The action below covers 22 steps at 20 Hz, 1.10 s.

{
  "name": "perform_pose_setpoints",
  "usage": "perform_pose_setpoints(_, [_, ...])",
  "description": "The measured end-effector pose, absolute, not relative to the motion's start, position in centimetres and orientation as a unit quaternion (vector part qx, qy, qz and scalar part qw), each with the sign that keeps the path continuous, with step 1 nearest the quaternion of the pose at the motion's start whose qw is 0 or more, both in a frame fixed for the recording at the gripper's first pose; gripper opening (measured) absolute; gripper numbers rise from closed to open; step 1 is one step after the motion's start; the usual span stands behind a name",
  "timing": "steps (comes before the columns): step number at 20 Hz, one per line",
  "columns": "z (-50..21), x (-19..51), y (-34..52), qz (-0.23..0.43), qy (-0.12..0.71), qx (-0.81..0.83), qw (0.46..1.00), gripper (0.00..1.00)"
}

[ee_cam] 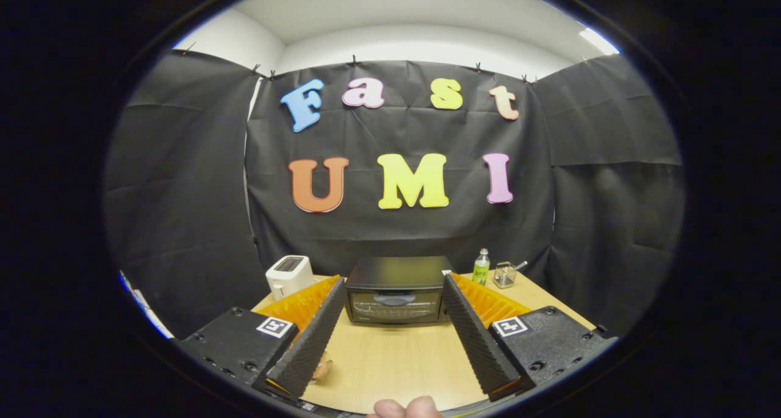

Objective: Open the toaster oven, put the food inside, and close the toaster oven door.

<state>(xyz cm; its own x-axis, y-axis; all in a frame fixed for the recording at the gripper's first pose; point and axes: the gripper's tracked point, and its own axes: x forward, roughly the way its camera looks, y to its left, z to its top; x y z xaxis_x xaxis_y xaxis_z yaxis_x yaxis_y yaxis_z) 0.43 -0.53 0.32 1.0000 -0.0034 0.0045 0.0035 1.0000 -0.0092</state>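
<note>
While our gripper (pixel 395 308) gapes wide, holding nothing, we should approach the closed toaster oven (pixel 395 290) at lower centre squarely, aiming for its door's top edge.

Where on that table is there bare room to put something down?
The widest bare patch of table lies between the open claw fingers, before the closed oven. Crowded at the back: toaster on one side of the oven, bottle and small basket on the other.
</note>
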Motion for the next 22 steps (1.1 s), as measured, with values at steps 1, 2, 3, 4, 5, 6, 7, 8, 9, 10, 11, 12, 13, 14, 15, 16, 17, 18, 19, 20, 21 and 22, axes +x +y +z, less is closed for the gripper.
perform_pose_setpoints(1, [0.3, 0.6, -0.6, -0.003, -0.001, -0.004, 1.000, 1.00])
perform_pose_setpoints(2, [0.2, 0.7, -0.6, -0.002, 0.001, -0.003, 1.000, 1.00])
perform_pose_setpoints(3, [0.1, 0.8, -0.5, -0.002, 0.004, -0.002, 1.000, 1.00])
perform_pose_setpoints(4, [0.1, 0.8, -0.6, -0.002, 0.005, -0.003, 1.000, 1.00])
perform_pose_setpoints(5, [0.2, 0.8, -0.7, -0.003, 0.004, -0.003, 1.000, 1.00])
perform_pose_setpoints(6, [0.3, 0.8, -0.7, -0.003, 0.002, -0.004, 1.000, 1.00])
perform_pose_setpoints(7, [0.5, 0.9, -0.8, -0.004, 0.000, -0.005, 1.000, 1.00])
perform_pose_setpoints(8, [0.4, 1.1, -0.9, -0.004, 0.001, -0.006, 1.000, 1.00])
perform_pose_setpoints(9, [0.2, 1.2, -0.9, -0.003, 0.003, -0.005, 1.000, 1.00])
perform_pose_setpoints(10, [0.1, 1.4, -0.9, -0.003, 0.006, -0.005, 1.000, 1.00])
perform_pose_setpoints(11, [0.0, 1.4, -1.0, -0.003, 0.008, -0.006, 1.000, 1.00])
perform_pose_setpoints(12, [0.0, 1.5, -1.0, -0.003, 0.008, -0.010, 1.000, 1.00])
perform_pose_setpoints(13, [0.1, 1.7, -1.2, -0.004, 0.008, -0.013, 1.000, 1.00])
perform_pose_setpoints(14, [0.1, 1.9, -1.3, -0.005, 0.010, -0.015, 1.000, 1.00])
perform_pose_setpoints(15, [0.1, 2.2, -1.5, -0.005, 0.011, -0.015, 1.000, 1.00])
perform_pose_setpoints(16, [0.1, 2.6, -1.7, -0.007, 0.012, -0.014, 1.000, 1.00])
perform_pose_setpoints(17, [0.2, 3.1, -1.9, -0.008, 0.013, -0.013, 1.000, 1.00])
perform_pose_setpoints(18, [0.2, 3.5, -2.1, -0.009, 0.014, -0.011, 1.000, 1.00])
perform_pose_setpoints(19, [0.2, 3.9, -2.3, -0.010, 0.016, -0.010, 1.000, 1.00])
perform_pose_setpoints(20, [0.2, 4.5, -2.5, -0.012, 0.016, -0.009, 1.000, 1.00])
perform_pose_setpoints(21, [0.2, 5.2, -2.7, -0.012, 0.019, -0.006, 1.000, 1.00])
perform_pose_setpoints(22, [-0.1, 6.1, -2.8, -0.010, 0.025, -0.003, 1.000, 1.00])
